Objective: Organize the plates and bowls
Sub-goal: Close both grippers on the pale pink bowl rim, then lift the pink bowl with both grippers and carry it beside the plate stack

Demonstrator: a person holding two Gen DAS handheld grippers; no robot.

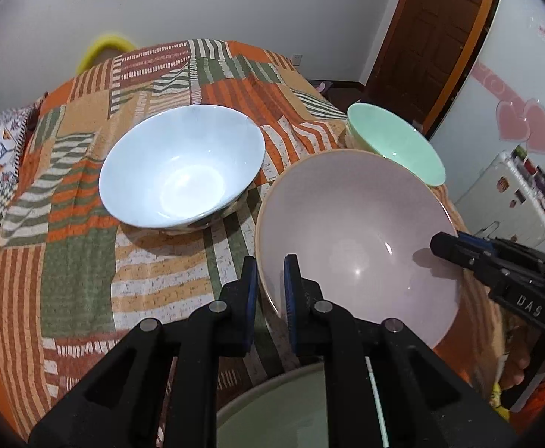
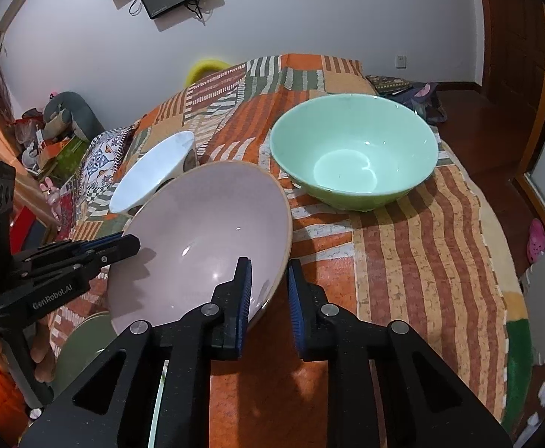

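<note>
Showing a round table [image 2: 440,261] draped in an orange, green and cream striped patchwork cloth, on which three bowls stand. Nearest the camera, a wide, pale lilac glazed bowl with a tan rim [image 1: 358,231] sits tilted between both tools. The left gripper [image 1: 270,287] straddles its near-left rim, one blue pad inside the wall, one outside, jaws narrowed onto it. The right gripper [image 2: 268,291] clamps the opposite rim likewise. The bowl therefore lies directly ahead of both sets of jaws, its rim edge running between the pads, and neither hand is clearly nearer. A pale green glossy bowl [image 2: 354,156] stands just beyond on the right, a white ceramic bowl [image 1: 182,171] beyond on the left; both are probable nesting targets. A grey-green plate [image 1: 272,410] lies partly under the held bowl, close enough to be knocked.
</note>
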